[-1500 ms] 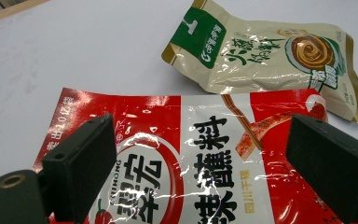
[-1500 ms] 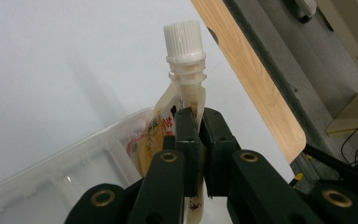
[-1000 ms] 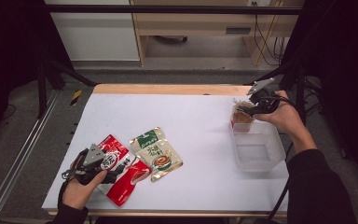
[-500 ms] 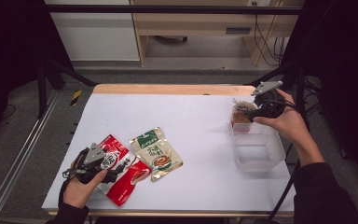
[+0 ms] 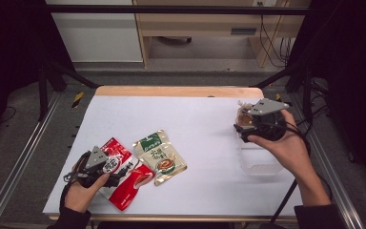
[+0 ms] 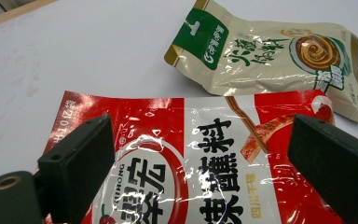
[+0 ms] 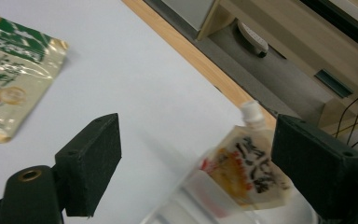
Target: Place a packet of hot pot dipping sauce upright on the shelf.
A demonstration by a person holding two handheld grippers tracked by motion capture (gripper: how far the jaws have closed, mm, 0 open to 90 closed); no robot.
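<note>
A red sauce packet (image 5: 126,183) lies near the table's front left, and my left gripper (image 5: 110,170) hovers over it. Its jaws stand open on either side of the packet (image 6: 177,163), not pressing it; left gripper (image 6: 198,144). A beige and green packet (image 5: 161,155) lies just right of the red one, also seen as the beige packet (image 6: 270,60). At the right, a spouted pouch (image 5: 243,114) leans in a clear plastic tub (image 5: 263,162). My right gripper (image 5: 240,130) is beside it; its jaws have just been opening and nothing sits between them, right gripper (image 7: 200,158), pouch (image 7: 249,172).
The white table top (image 5: 205,119) has a wooden far edge (image 5: 171,90). Dark frame posts (image 5: 305,86) stand at both sides, and a wooden cabinet with cables sits beyond the table.
The right gripper let go of the spouted pouch, which stays in the tub, and drew back toward the near side and a little left. The left hand kept still.
</note>
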